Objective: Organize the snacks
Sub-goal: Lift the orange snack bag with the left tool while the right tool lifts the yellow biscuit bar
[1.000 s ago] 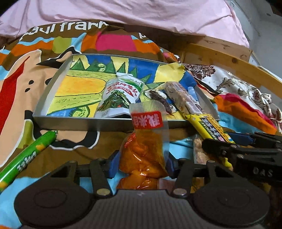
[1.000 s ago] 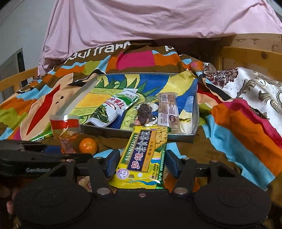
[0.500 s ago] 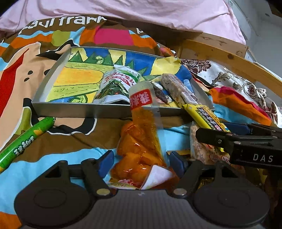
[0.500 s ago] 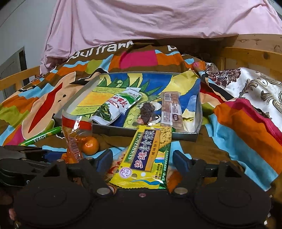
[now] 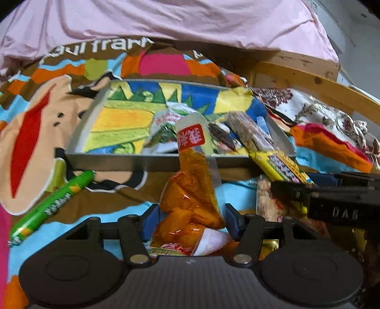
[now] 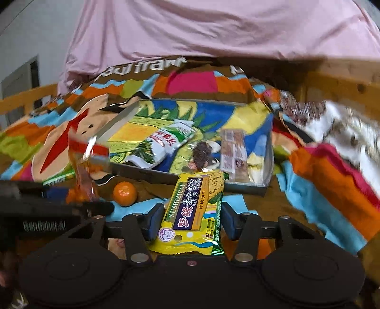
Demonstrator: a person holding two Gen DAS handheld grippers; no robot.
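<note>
The left tool (image 5: 190,222) has just squeezed onto the orange bag (image 5: 190,202). The right tool (image 6: 192,221) has just squeezed, maybe touching, the yellow packet (image 6: 194,214).

Pink sheet (image 5: 166,21) behind; wooden bed rail (image 5: 308,80) right; white wall (image 6: 28,31) left.

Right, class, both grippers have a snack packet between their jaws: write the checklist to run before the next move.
1. Left gripper on orange packet: jaws have just been closing, pads against its sides: ok.
2. Right gripper on yellow cracker packet: jaws have just been closing, pads against it: ok.
3. Room in the tray: left part of its floor bare: ok.
4. Gap between the two grippers: cannot tell.
5. Every snack in the tray: green stick and orange fruit lie outside on the blanket: not ok.
</note>
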